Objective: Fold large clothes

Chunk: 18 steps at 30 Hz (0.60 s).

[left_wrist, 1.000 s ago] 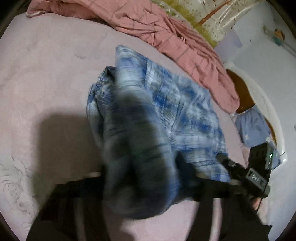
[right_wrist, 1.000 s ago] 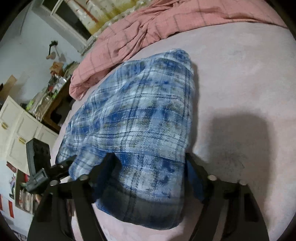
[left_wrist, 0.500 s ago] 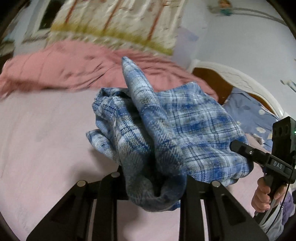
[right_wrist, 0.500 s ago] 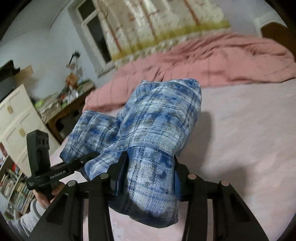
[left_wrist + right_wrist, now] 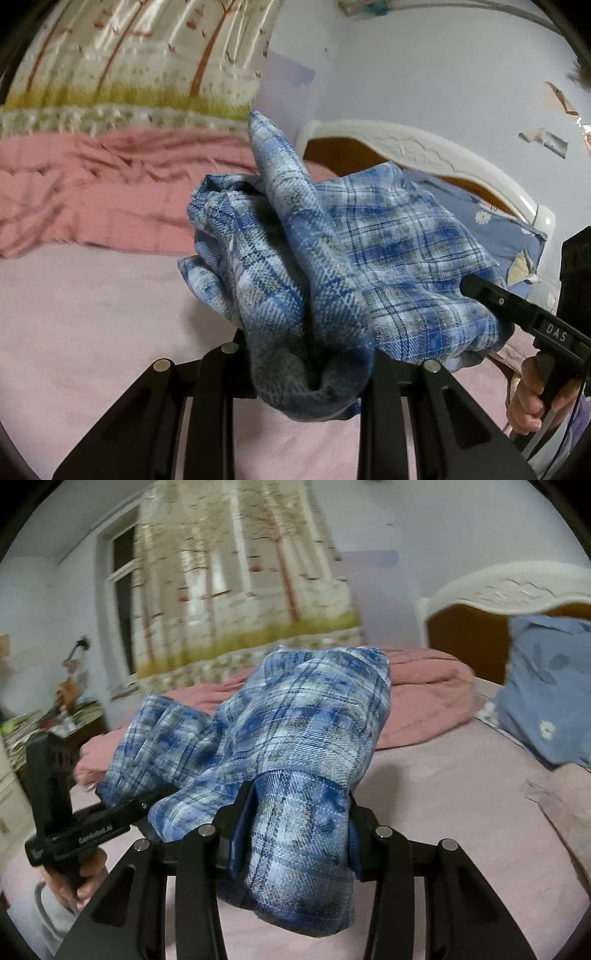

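A blue plaid shirt [image 5: 388, 258], folded into a bundle, hangs in the air between both grippers above the pink bed [image 5: 92, 332]. My left gripper [image 5: 306, 369] is shut on one end of it; the cloth bulges out between the fingers. My right gripper [image 5: 295, 834] is shut on the other end of the shirt [image 5: 303, 738]. The right gripper also shows in the left wrist view [image 5: 480, 291], and the left gripper in the right wrist view [image 5: 122, 808], each clamped on the shirt's edge.
A crumpled pink quilt [image 5: 92, 184] lies across the far side of the bed. A white headboard [image 5: 517, 590] and a blue pillow [image 5: 550, 709] stand at the right. A curtained window [image 5: 240, 590] and a cluttered desk [image 5: 55, 720] are behind.
Both grippers have lifted the shirt off the bed and tilted up, so the views now look across the room rather than down at the mattress.
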Tool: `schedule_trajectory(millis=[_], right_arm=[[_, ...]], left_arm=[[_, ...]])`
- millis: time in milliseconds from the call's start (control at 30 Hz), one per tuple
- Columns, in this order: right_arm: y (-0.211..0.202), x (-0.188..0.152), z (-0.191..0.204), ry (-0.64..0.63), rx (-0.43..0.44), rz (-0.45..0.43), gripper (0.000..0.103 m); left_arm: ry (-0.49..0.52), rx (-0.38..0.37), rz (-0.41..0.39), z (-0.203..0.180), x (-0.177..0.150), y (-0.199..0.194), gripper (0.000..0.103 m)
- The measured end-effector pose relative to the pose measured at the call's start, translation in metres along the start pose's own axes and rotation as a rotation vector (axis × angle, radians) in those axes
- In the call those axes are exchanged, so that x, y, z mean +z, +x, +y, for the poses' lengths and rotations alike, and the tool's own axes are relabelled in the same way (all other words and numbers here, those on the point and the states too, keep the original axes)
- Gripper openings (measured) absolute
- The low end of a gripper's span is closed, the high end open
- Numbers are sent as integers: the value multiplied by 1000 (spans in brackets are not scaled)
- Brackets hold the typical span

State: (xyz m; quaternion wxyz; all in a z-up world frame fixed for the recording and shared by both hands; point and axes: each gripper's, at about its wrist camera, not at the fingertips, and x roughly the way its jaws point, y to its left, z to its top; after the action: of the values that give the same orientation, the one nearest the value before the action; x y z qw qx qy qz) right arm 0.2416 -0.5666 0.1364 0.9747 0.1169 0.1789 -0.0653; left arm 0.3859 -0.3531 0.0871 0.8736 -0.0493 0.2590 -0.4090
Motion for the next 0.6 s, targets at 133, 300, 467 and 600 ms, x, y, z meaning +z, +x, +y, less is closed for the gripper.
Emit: schedule_trajectory(millis=[133,300,467,600], right_arm=[[23,-24,-52,45,-98,18,45],[52,-67,-107,123,-216,130,45],[75,-100,-125,186,-314,231,47],[81,-107,-115,115,-404,201,60]], left_arm=[[6,-14,72,-12,-29,58,24],[-11,-13,249,-16,-72,106,25],[75,104,283,-31,-92,107,40],[77,152,253,-31,-95,101,55]])
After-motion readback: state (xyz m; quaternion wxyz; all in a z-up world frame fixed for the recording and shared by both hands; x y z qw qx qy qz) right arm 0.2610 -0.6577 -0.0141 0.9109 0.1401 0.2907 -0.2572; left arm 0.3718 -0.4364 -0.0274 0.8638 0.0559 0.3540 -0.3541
